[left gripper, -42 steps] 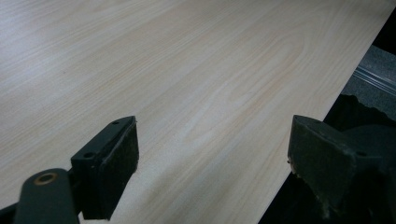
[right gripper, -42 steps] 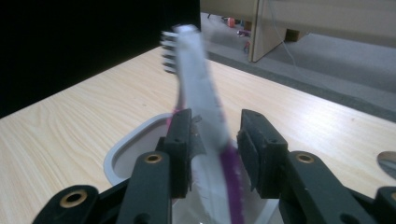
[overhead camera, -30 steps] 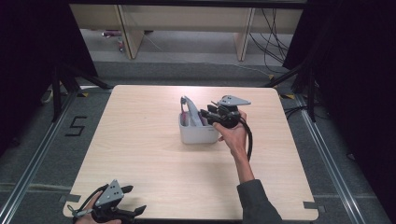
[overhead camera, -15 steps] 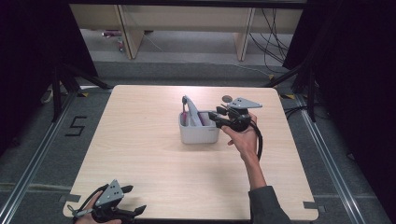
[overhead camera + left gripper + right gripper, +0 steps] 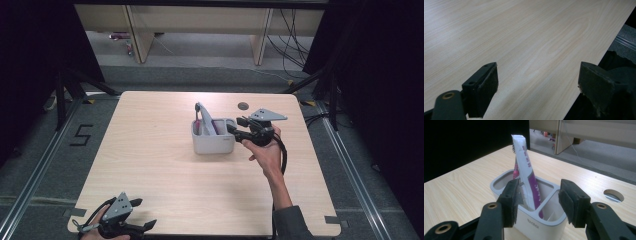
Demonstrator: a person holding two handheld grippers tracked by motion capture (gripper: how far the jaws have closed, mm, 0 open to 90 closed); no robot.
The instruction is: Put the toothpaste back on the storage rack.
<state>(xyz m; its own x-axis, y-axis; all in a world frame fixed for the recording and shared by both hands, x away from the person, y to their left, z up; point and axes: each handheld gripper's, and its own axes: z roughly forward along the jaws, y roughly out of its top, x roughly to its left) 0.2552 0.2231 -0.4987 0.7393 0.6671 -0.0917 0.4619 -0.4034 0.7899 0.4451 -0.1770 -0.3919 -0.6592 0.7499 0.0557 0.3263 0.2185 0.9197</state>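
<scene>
A grey divided holder [image 5: 214, 141] [image 5: 534, 220] stands near the table's middle. A white and purple tube [image 5: 202, 118] [image 5: 526, 172] leans upright in it. My right gripper [image 5: 234, 131] [image 5: 537, 201] is open at the holder's right side, its jaws just short of the rim with nothing between them. My left gripper [image 5: 145, 227] [image 5: 537, 90] rests open at the table's front left corner, over the table edge, holding nothing.
A round hole [image 5: 243, 105] [image 5: 614, 195] is cut in the wooden tabletop [image 5: 150, 150] behind the holder. Beyond the table stand wooden furniture legs [image 5: 140, 40] and loose cables [image 5: 295, 30] on the floor.
My right gripper has drawn back to the right, away from over the holder, and now sits beside its right rim. The left gripper has not moved.
</scene>
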